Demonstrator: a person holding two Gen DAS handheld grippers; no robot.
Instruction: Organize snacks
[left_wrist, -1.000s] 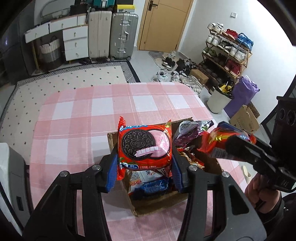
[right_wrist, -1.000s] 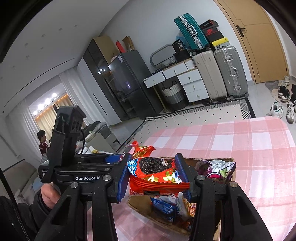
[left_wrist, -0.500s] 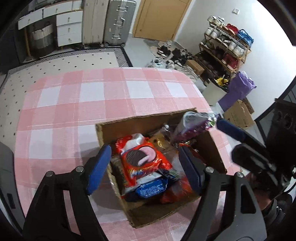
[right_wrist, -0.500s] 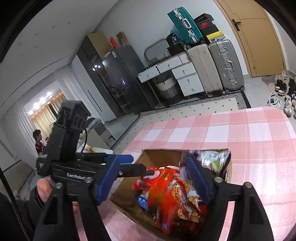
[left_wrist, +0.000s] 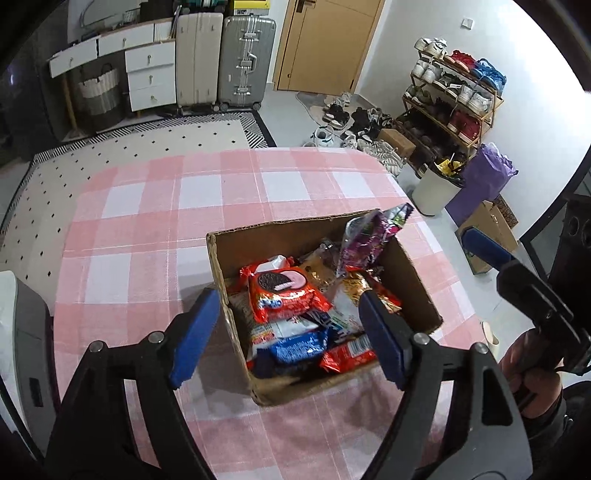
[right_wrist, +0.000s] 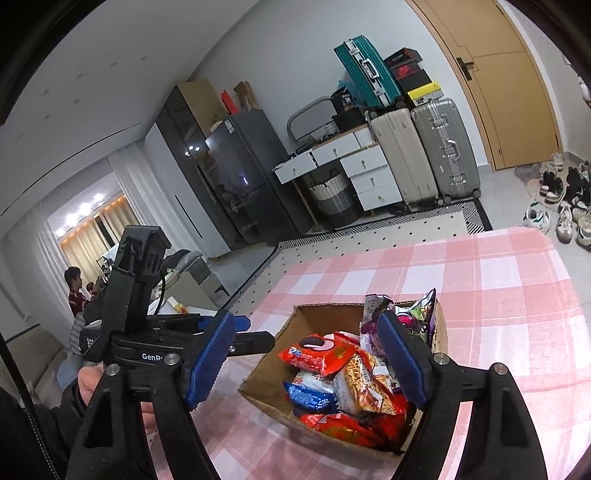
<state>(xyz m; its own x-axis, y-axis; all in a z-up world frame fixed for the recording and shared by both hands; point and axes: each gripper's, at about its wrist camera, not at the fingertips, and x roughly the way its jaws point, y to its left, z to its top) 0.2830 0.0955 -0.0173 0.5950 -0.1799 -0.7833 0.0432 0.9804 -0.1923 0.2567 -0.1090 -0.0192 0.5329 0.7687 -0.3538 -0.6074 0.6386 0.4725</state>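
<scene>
Left wrist: Oreo pack (left_wrist: 284, 291) lies flat in box (left_wrist: 413, 284), long axis pointing away

Even, soft indoor light, sharp focus, strong fisheye bending and dark vignetted corners.

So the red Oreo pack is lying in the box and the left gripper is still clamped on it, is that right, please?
Not quite. The red Oreo pack does lie in the box, but the left gripper is not clamped on it: its jaws have just been opening and stand wide above the box with nothing pressed between them, as the left wrist view shows.
</scene>
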